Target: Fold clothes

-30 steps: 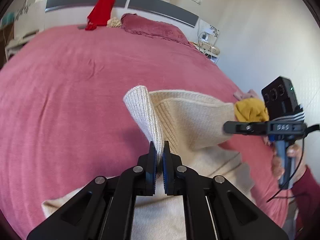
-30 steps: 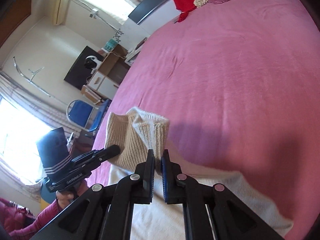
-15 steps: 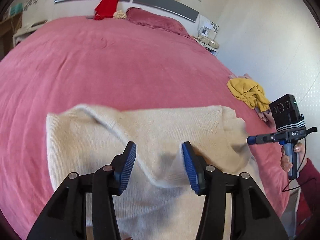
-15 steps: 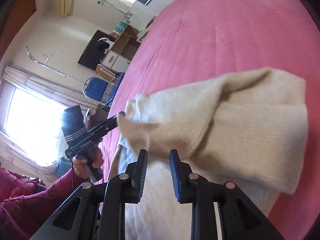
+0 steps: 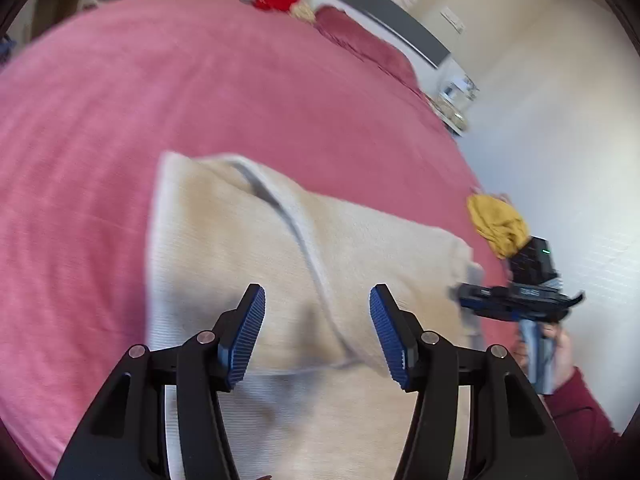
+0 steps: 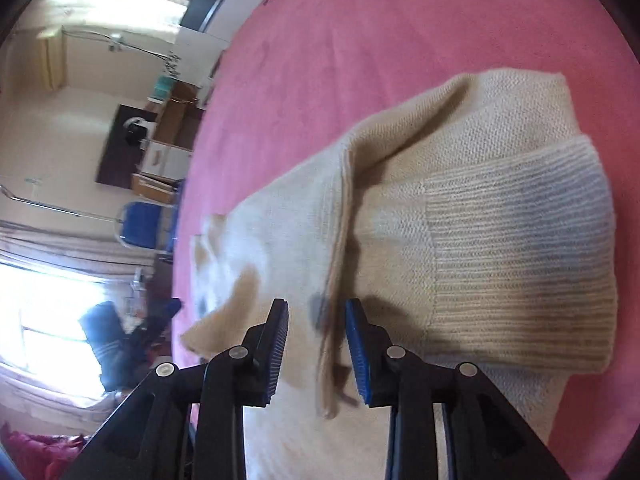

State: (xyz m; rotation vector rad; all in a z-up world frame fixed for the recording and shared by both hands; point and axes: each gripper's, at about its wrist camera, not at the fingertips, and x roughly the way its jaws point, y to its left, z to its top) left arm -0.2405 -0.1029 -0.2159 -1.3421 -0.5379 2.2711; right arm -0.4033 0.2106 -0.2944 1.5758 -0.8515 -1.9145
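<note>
**Both jaws opening over the sweater**

Your left hand-held gripper (image 5: 318,330) is opening, pads clear of the cream knitted sweater (image 5: 248,248) lying folded on the pink bed (image 5: 120,92). Your right hand-held gripper (image 6: 316,350) is opening too, the sweater's fold edge loose between its pads.

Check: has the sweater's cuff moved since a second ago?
Yes. The cuff was lifted, pinched upright; now it lies flat on the sweater, lower against the bedspread.
</note>
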